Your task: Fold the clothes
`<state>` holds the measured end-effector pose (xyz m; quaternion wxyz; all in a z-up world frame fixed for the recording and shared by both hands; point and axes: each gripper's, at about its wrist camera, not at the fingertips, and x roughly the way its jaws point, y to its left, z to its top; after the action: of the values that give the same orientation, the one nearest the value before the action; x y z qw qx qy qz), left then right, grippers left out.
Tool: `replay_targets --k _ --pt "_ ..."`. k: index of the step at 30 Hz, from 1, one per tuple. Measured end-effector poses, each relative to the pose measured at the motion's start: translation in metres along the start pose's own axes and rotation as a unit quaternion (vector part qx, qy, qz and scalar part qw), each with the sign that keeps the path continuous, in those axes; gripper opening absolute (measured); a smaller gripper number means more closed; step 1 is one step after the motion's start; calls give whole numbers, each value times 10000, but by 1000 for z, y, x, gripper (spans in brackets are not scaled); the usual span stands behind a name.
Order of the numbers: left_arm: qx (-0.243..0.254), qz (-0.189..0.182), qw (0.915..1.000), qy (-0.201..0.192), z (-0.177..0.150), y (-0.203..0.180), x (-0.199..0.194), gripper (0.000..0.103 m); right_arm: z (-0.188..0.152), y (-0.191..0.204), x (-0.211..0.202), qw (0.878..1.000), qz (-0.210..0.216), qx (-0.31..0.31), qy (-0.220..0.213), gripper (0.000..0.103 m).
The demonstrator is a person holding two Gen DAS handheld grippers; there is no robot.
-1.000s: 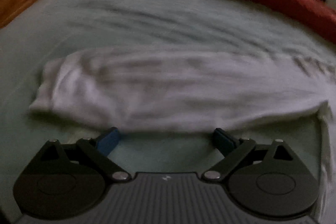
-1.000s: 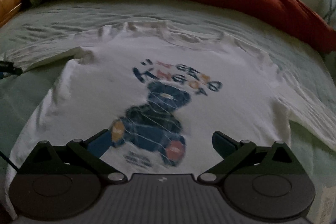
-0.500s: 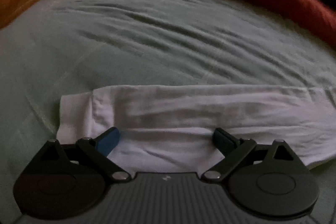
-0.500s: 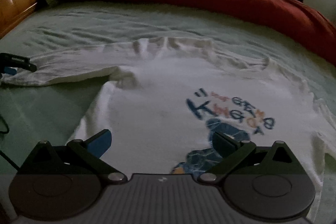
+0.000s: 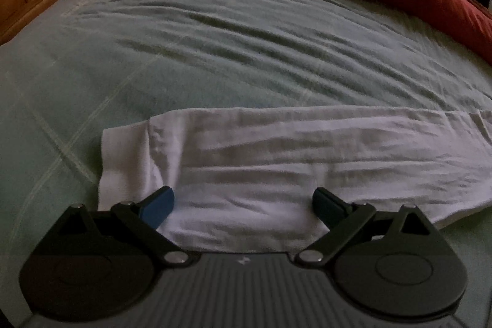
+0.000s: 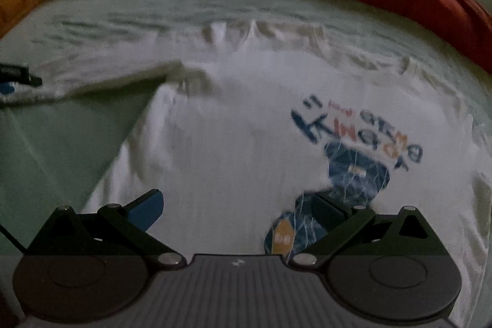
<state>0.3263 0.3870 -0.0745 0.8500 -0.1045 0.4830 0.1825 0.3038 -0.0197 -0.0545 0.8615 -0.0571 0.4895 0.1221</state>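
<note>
Left claw point(image 5: 243, 200) now nearer the wrinkled white sleeve point(image 5: 276, 156).

Printed upside down across the chest of a white shirt point(image 6: 233, 143), seen from the right wrist: two lines of blurred lettering point(image 6: 353, 128) in blue with orange accents, above a blue bear figure point(image 6: 356, 174). Upper line too smeared to read; lower, larger line perhaps "KINGO…", uncertain. Small orange patch point(image 6: 283, 239) on the bear carrying tiny marks, illegible. Stamped on the ridged body of each tool, a small pale logo point(image 5: 243, 261), shape unclear, no words. Faint white mark on the dark tip of the left tool point(image 6: 12, 71) at the frame's left edge, unreadable.
</note>
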Motion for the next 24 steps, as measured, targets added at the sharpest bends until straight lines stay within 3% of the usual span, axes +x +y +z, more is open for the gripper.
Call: replay_targets --k 4,10,17,24 --pt "21 41 10000 46 1 0 -2 97 -12 0 9 9995 9 -35 307 103" --pt "51 0 9999 -112 4 -9 -18 97 -17 1 6 9994 12 -129 312 103" --pt "-601 -489 9969 -107 -2 0 -35 97 -17 1 7 9995 11 -63 316 103" --pt "-597 -431 9959 -525 21 8 -18 97 -16 0 8 9994 1 -70 339 103"
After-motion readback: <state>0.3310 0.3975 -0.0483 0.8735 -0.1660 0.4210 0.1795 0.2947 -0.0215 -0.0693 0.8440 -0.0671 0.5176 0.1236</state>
